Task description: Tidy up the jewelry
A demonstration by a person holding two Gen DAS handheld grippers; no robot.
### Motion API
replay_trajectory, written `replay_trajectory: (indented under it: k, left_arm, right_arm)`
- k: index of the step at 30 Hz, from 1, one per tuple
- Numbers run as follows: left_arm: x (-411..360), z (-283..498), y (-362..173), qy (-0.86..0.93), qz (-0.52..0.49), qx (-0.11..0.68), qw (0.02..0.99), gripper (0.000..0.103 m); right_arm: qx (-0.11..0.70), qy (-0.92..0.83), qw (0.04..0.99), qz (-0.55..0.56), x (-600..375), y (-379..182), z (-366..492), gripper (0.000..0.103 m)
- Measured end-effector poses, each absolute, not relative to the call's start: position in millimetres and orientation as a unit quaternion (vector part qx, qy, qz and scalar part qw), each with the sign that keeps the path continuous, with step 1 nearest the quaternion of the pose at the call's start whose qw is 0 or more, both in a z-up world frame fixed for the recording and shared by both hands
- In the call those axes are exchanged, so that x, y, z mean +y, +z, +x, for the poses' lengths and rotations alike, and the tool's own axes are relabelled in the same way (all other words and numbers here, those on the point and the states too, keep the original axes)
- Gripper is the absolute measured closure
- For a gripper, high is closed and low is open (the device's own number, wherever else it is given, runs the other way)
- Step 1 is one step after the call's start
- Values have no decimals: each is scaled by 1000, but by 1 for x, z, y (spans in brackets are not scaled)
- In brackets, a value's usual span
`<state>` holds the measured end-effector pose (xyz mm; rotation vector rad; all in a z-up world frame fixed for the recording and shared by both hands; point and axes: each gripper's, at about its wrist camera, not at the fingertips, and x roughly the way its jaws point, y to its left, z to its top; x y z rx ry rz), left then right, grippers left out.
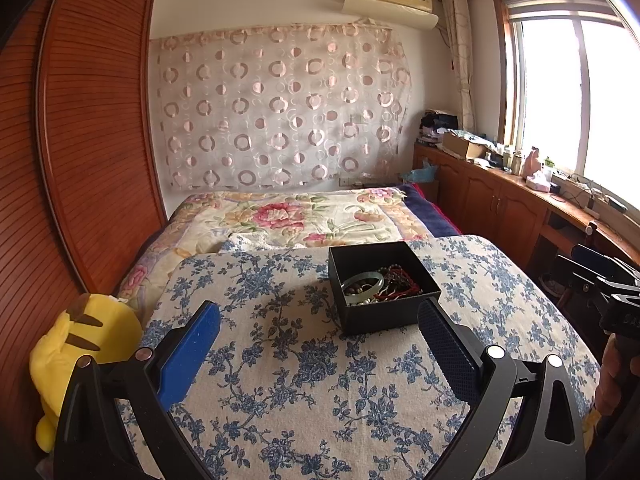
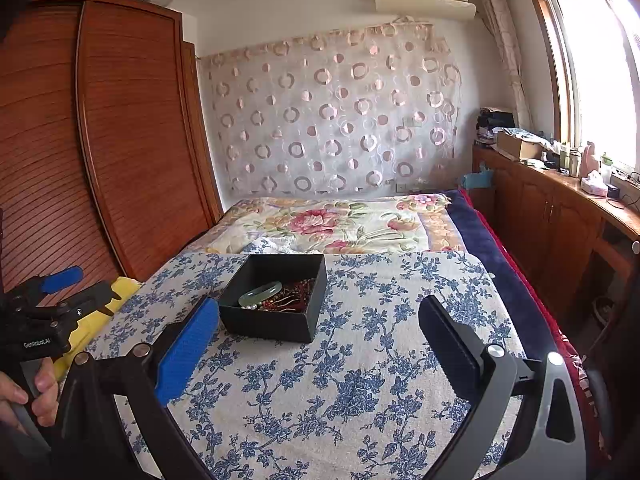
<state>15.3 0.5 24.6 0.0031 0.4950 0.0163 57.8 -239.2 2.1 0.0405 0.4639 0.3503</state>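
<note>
Holding both the left gripper [image 1: 320, 344] and the right gripper [image 2: 320, 344] spread wide and empty above the surface [image 1: 280, 360], you have the black box [image 1: 384, 316] toward its far edge, with the jewelry [image 1: 380, 286] heaped inside in a tangle. That fits either gathering finished or sorting ahead, so approach slowly and single out one piece, such as the pale green bangle [image 2: 260, 293], rather than snagging the beads.

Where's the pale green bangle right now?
The pale green bangle lies inside the open black box on the blue floral cloth, at the box's left side beside the tangle of red beads, ahead of both open claws.
</note>
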Motion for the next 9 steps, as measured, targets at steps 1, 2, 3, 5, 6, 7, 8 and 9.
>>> replay_trajectory:
  k: [1, 2, 3, 5, 6, 7, 8, 9]
  left_arm:
    - [1, 15, 24, 8, 1, 245, 969, 7]
    - [1, 15, 24, 7, 1, 245, 969, 7]
    - [0, 16, 24, 7, 1, 246, 969, 7]
    - [-1, 15, 24, 9, 1, 246, 969, 7]
    - [-1, 15, 23, 10, 2, 247, 969, 7]
    - [-1, 15, 23, 9, 2, 247, 969, 7]
    - [-1, 15, 23, 8, 2, 247, 969, 7]
    - [-1, 15, 23, 8, 2, 247, 969, 7]
  right_arm:
    - [229, 173, 958, 20, -240, 3, 58, 2]
    - [229, 173, 958, 19, -240, 3, 58, 2]
    - [229, 173, 958, 19, -239, 3, 58, 2]
    - [229, 174, 958, 19, -241, 3, 59, 2]
    - [229, 174, 958, 20, -240, 3, 59, 2]
    - [229, 173, 958, 20, -240, 3, 59, 2]
    - [229, 173, 958, 20, -241, 3, 59, 2]
    - [229, 173, 958, 20, -240, 2, 58, 2]
